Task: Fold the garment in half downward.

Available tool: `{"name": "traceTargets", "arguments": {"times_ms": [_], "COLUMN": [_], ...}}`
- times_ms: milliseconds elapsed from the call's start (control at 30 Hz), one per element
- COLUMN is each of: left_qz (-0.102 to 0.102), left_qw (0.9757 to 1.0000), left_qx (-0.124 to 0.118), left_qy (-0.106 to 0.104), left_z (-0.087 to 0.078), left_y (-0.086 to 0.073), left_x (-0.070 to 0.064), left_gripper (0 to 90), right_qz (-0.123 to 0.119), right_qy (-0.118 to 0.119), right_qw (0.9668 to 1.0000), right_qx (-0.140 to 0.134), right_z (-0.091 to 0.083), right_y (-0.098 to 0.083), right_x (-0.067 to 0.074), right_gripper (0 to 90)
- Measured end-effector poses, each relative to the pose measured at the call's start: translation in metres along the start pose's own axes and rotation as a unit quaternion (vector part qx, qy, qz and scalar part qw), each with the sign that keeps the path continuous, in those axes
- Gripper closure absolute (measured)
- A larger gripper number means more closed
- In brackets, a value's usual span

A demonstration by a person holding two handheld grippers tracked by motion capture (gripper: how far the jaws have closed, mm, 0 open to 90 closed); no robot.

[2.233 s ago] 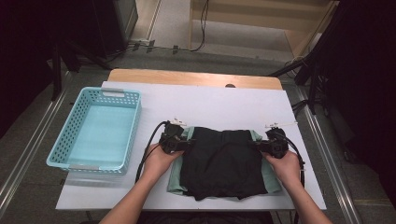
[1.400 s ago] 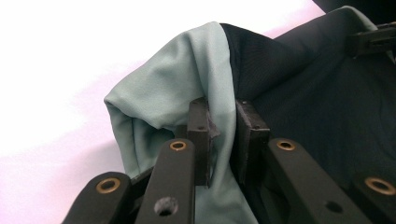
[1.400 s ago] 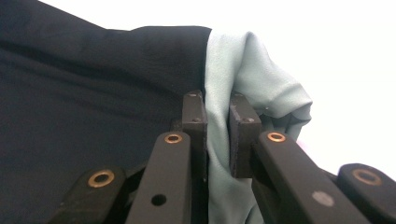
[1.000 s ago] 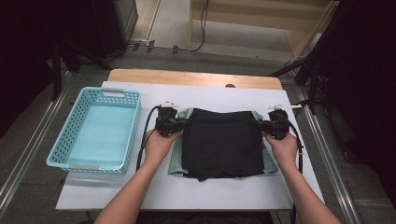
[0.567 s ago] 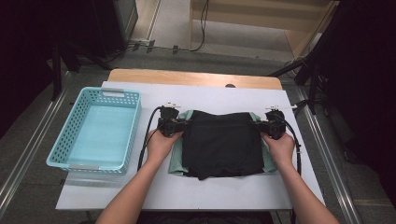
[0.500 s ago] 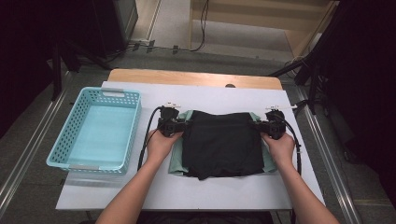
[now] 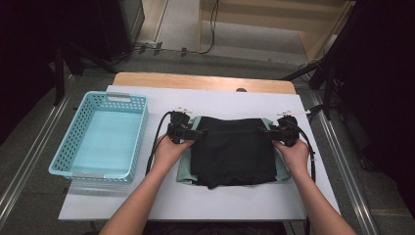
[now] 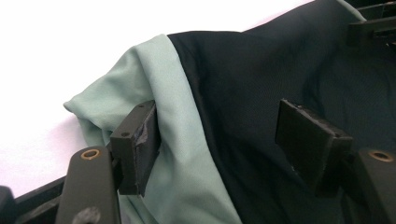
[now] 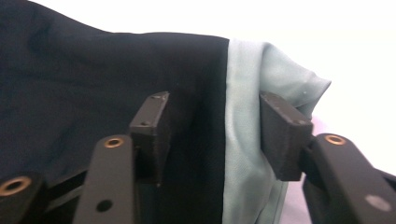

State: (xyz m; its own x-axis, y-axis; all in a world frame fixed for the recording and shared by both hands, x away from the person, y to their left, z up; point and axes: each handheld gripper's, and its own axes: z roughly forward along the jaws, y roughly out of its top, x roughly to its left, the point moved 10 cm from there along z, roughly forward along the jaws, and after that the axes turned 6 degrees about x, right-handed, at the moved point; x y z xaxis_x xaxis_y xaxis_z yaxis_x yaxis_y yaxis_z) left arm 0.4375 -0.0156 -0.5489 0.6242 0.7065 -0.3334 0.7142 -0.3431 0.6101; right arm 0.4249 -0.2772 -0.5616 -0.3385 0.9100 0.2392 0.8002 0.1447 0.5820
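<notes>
The black and green cloth (image 7: 232,152) lies folded flat in the middle of the white worktop (image 7: 195,205), with its long side going across from one hand to the other. The left tool (image 7: 188,133) is at its far left corner and the right tool (image 7: 275,131) is at its far right corner. Both tools have just been opening, so the cloth sits loose between the jaws and is let go. The blue basket (image 7: 78,142) waits to the left, nearer the left hand.

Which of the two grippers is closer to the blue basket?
Left. The left gripper sits just right of the basket; the right gripper is beyond the black garment.
</notes>
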Motion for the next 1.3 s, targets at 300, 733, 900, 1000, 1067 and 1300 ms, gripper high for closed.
{"name": "traceTargets", "arguments": {"times_ms": [300, 733, 900, 1000, 1067, 1300], "left_qz": [0.010, 0.025, 0.032, 0.039, 0.040, 0.052], "left_qw": [0.9999, 0.9997, 0.9995, 0.9991, 0.9991, 0.9983], "left_qx": [0.002, 0.005, 0.009, 0.012, 0.015, 0.026], "left_qy": [0.013, 0.005, 0.001, -0.003, -0.004, -0.012], "left_z": [-0.013, -0.034, -0.039, -0.043, -0.044, -0.049], "left_y": [0.003, 0.003, 0.001, -0.001, -0.002, -0.010], "left_x": [0.000, -0.011, -0.016, -0.021, -0.022, -0.029], "left_gripper": [31.7, 31.6, 31.6, 31.6, 31.6, 31.6], "right_qz": [-0.010, -0.022, -0.032, -0.040, -0.042, -0.056], "right_qy": [-0.005, 0.018, 0.028, 0.037, 0.039, 0.049], "right_qw": [0.9998, 0.9995, 0.9990, 0.9985, 0.9983, 0.9972], "right_qx": [-0.014, -0.016, -0.011, -0.006, -0.006, 0.001], "right_z": [-0.010, -0.028, -0.031, -0.032, -0.032, -0.031], "right_y": [0.004, 0.004, 0.002, 0.000, 0.000, -0.003], "right_x": [0.002, 0.017, 0.026, 0.034, 0.036, 0.047], "right_gripper": [36.0, 34.8, 34.4, 34.1, 34.0, 34.0]}}
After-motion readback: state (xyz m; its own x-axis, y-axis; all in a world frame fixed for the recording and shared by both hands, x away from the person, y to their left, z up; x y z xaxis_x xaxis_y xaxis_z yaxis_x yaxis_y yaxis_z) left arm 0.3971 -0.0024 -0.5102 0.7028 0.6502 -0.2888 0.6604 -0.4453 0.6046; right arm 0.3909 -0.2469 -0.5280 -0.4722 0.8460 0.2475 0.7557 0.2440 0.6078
